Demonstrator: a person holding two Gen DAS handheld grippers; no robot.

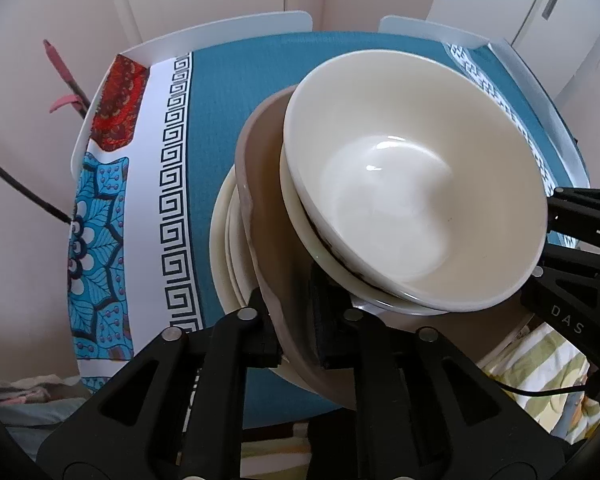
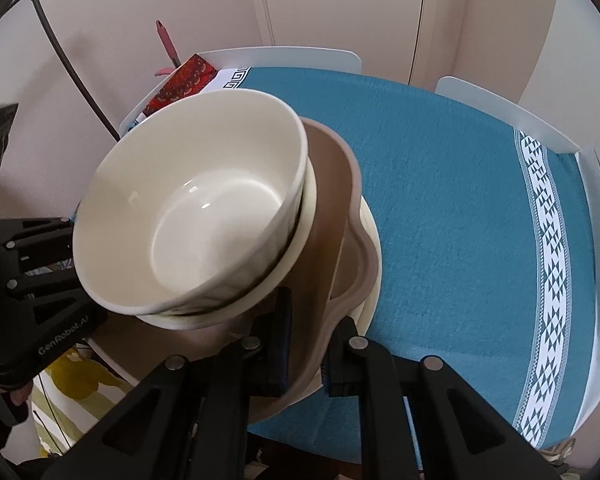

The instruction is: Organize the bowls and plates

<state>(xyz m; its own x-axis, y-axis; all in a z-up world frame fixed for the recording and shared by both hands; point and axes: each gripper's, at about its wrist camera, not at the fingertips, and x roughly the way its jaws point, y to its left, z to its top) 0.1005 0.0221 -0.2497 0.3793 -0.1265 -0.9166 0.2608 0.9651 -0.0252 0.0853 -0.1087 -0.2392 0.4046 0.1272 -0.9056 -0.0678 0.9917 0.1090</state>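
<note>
A: Checking left wrist view: left gripper (image 1: 296, 332) jaws closed tight on the rim of the taupe plate (image 1: 260, 168). Cream bowl (image 1: 416, 176) stacked on it, cream plates (image 1: 224, 248) underneath, over the teal tablecloth (image 1: 228, 120).

B: Right wrist view: right gripper (image 2: 306, 354) jaws clamped on the taupe plate's (image 2: 332, 184) opposite rim. Cream bowl (image 2: 196, 208) on top, tilted.
</note>
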